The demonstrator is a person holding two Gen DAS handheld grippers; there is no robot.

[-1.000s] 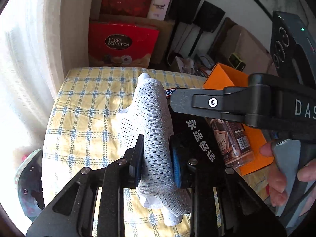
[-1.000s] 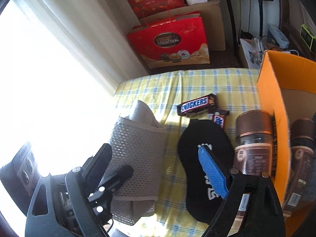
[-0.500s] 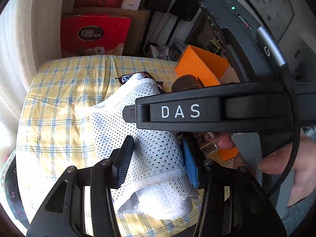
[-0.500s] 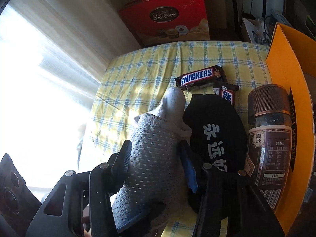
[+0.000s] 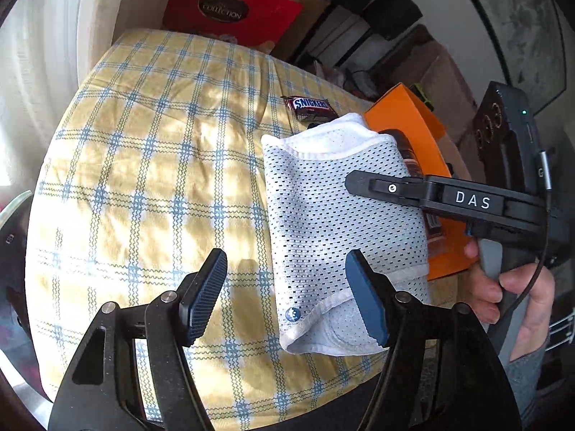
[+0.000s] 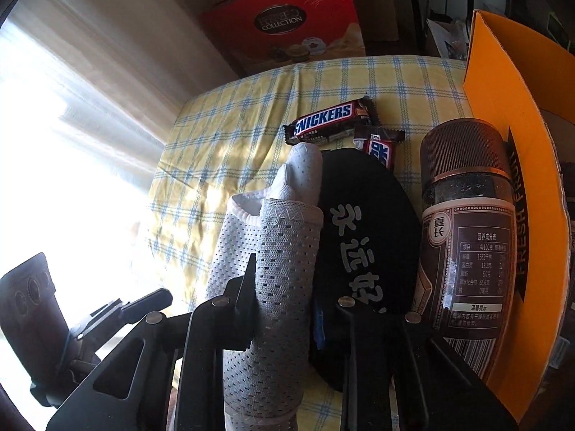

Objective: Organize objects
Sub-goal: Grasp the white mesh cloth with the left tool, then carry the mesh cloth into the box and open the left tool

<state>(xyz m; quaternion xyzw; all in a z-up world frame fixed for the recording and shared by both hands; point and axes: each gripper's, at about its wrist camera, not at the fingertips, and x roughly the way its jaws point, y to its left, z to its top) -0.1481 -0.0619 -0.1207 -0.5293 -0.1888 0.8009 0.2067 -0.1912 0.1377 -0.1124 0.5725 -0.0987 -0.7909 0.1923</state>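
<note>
A white mesh sock (image 5: pixel 323 208) lies on the yellow checked cloth (image 5: pixel 143 161). My right gripper (image 6: pixel 284 287) is closing, and its pads press on the sock (image 6: pixel 284 230) from both sides. One of its fingers (image 5: pixel 377 185) crosses the sock in the left wrist view, with a person's hand (image 5: pixel 517 294) on its handle. My left gripper (image 5: pixel 285 262) is opening; the sock's edge lies loose by its right pad, untouched. A black sock (image 6: pixel 363 237) with white characters lies just right of the white one.
A Snickers bar (image 6: pixel 323 120) and a smaller candy (image 6: pixel 379 147) lie beyond the socks. A brown jar (image 6: pixel 467 233) lies against an orange box (image 6: pixel 503 107) on the right. A red gift bag (image 6: pixel 284 21) stands behind the table, a bright curtain on the left.
My left gripper let go of the white sock and spread its jaws. My right gripper came over from above the black sock and closed on the white one.
</note>
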